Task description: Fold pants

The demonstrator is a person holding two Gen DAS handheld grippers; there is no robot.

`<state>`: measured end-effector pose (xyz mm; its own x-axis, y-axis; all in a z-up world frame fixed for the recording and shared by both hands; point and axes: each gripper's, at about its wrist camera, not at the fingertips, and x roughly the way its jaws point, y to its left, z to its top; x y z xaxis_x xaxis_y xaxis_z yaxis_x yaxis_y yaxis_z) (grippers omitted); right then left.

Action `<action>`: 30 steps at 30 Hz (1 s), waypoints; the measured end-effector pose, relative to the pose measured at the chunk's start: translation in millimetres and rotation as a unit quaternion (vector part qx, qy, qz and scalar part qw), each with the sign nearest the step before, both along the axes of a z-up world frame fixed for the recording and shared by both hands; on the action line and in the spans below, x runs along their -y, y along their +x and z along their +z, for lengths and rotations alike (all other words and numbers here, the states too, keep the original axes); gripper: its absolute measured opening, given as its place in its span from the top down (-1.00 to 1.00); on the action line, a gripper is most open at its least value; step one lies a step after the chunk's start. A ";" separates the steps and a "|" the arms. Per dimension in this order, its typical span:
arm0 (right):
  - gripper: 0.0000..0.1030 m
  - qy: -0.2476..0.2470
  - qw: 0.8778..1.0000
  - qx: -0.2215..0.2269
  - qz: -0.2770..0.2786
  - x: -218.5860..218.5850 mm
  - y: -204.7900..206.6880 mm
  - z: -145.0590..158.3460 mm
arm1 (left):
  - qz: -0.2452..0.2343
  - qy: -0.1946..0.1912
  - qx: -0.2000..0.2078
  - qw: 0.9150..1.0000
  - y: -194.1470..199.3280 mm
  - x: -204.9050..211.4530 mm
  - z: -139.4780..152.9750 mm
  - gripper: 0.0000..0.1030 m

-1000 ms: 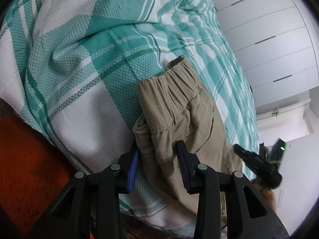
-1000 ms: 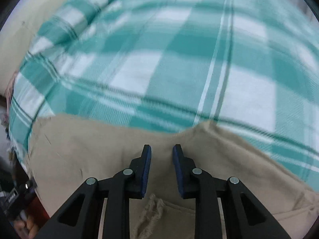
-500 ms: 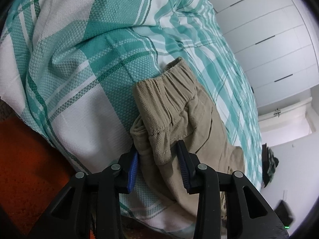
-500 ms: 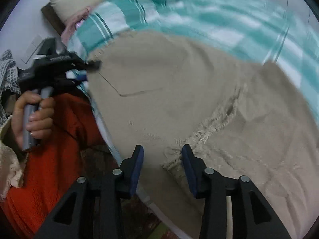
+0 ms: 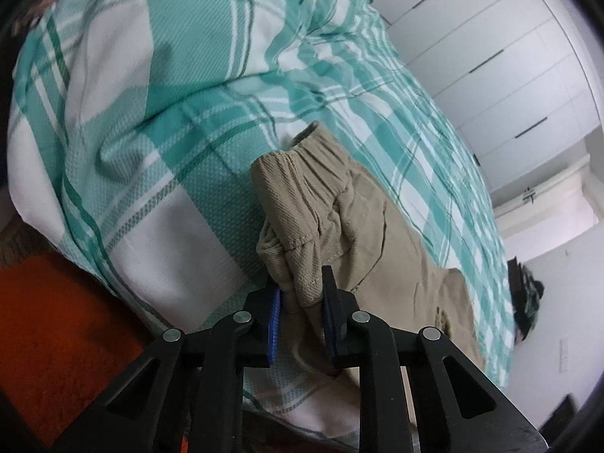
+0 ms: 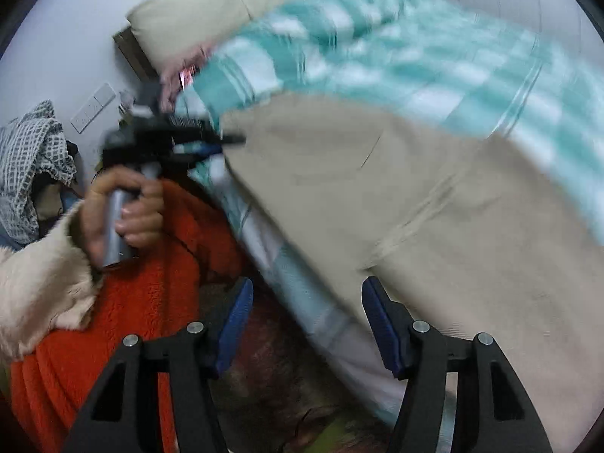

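The pants lie on the bed, near its edge, on the green-and-white checked cover. The left tongs are closing on a bunched fold of the waistband corner; cloth fills the gap between the blue pads and both pads press on it. From that corner the pants run away from the left tongs along the bed's edge, the gathered waistband nearest, the legs reaching toward the white wardrobe beyond the bed. A back pocket seam shows on the upper side.

In the right wrist view the pants spread wide over the bed, blurred, with a frayed hem lying ahead of the right tongs. The right tongs are opening, their pads well apart, with nothing between them; they hang over the bed's edge, just short of the hem. Beside the bed, a hand in a cream sleeve grips the handle of the left tongs, which touch the far end of the pants. An orange blanket lies below the bed's edge, between the two tongs. A pillow lies at the head of the bed, and a checked cloth hangs beside the wall.
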<state>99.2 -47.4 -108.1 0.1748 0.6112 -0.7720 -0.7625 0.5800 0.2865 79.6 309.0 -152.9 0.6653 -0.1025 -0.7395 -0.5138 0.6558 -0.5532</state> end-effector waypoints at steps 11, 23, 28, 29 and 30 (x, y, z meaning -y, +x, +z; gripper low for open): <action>-0.19 0.001 0.955 0.000 -0.295 194.2 42.7 -27.5 | -0.086 0.130 0.070 0.985 13.4 88.6 111.7 0.73; -0.19 0.115 0.880 -0.031 -0.460 310.5 64.2 -22.3 | -0.451 0.149 0.074 0.877 112.2 422.0 108.4 -0.14; -0.19 0.141 0.849 -0.043 -0.508 348.1 55.9 -25.1 | -0.490 0.110 0.025 0.864 93.2 437.8 70.8 -0.30; -0.19 0.142 0.847 -0.044 -0.511 352.5 53.6 -26.1 | -0.488 0.128 0.027 0.863 84.3 427.8 72.6 -0.34; -0.19 0.145 0.845 -0.046 -0.512 356.5 51.4 -27.2 | -0.483 0.144 0.031 0.863 79.3 415.9 75.3 -0.34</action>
<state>150.6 -403.9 -135.2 0.6743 0.3422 -0.6544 0.1300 0.8173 0.5614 158.9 -106.9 -77.7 0.4115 -0.4483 -0.7935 0.3737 0.8771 -0.3017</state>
